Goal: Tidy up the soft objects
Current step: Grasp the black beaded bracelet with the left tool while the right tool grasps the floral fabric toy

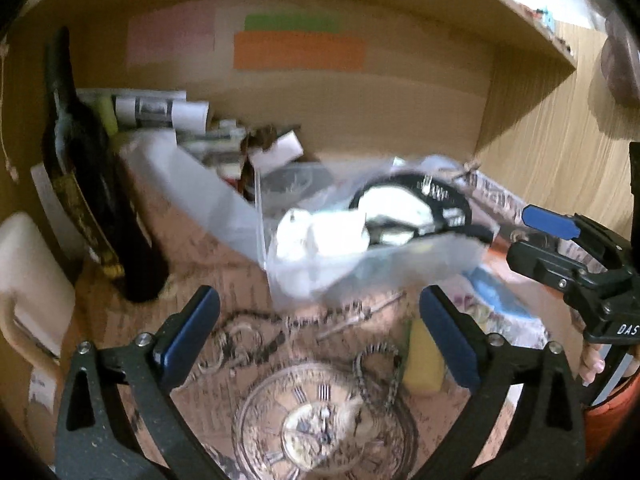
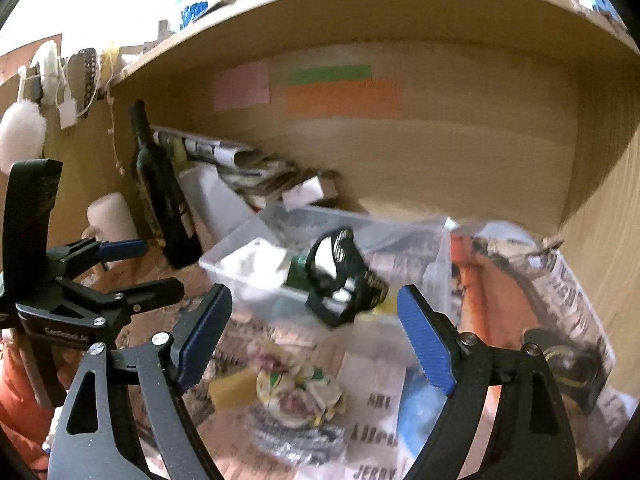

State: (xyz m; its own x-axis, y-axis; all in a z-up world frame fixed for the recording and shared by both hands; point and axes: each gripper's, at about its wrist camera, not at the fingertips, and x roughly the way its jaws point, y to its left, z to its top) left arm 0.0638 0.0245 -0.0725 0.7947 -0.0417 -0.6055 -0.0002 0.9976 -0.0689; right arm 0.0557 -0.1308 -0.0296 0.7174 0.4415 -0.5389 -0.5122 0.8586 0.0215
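Observation:
A clear plastic bin (image 1: 224, 204) (image 2: 248, 264) stands on the printed cloth under a wooden shelf. A black-and-white soft item (image 1: 408, 208) (image 2: 340, 280) lies over its near edge, blurred, beside a white soft lump (image 1: 320, 236). A yellow sponge (image 1: 422, 356) (image 2: 230, 390) and a floral cloth bundle (image 2: 300, 392) lie on the cloth in front. My left gripper (image 1: 320, 332) is open and empty, just short of the bin; it also shows in the right wrist view (image 2: 148, 264). My right gripper (image 2: 316, 340) is open and empty above the floral bundle; it also shows in the left wrist view (image 1: 536, 236).
A dark wine bottle (image 1: 88, 184) (image 2: 164, 192) leans at the left wall beside a white mug (image 1: 28, 280) (image 2: 108, 216). Rolled papers (image 1: 156, 112) lie at the back. Coloured notes (image 1: 298, 52) stick to the back panel. A newspaper-print bag (image 2: 560, 304) lies at right.

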